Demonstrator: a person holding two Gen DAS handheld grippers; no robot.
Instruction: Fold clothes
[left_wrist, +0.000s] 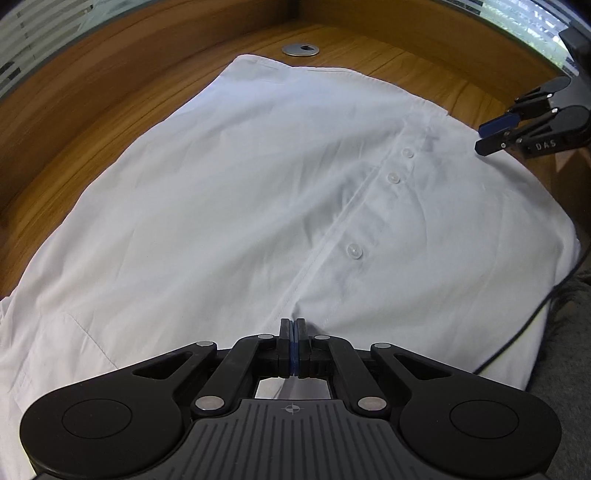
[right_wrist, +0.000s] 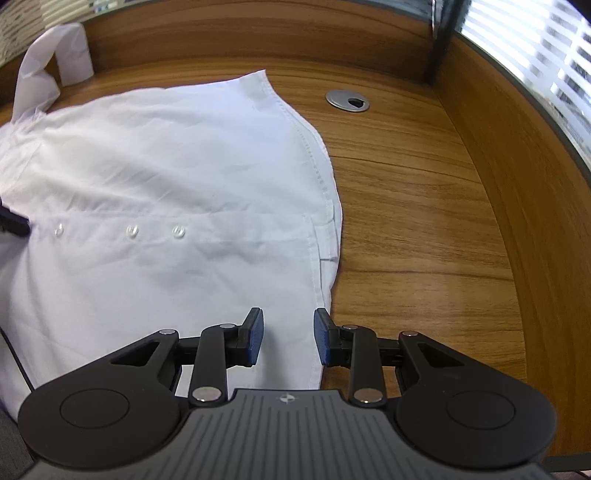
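Note:
A white button-up shirt (left_wrist: 240, 184) lies spread on the wooden desk (left_wrist: 74, 129), its button placket (left_wrist: 354, 221) running diagonally. My left gripper (left_wrist: 293, 326) is shut on the shirt at the placket's near end, where the cloth puckers around the tips. In the right wrist view the shirt (right_wrist: 147, 166) fills the left half, and the left gripper's tip (right_wrist: 14, 225) shows at the button row. My right gripper (right_wrist: 289, 328) is open, its blue pads (right_wrist: 256, 334) straddling the shirt's hem edge without pressing it. From the left wrist view the right gripper (left_wrist: 495, 134) hovers over the shirt's far right edge.
A round metal cable grommet (right_wrist: 347, 100) sits in the desk (right_wrist: 424, 240) beyond the shirt. A raised wooden rim (right_wrist: 517, 184) borders the desk, with window blinds behind. A sleeve (right_wrist: 55, 55) leans up at the back left. A black cable (left_wrist: 517, 332) crosses the shirt's right edge.

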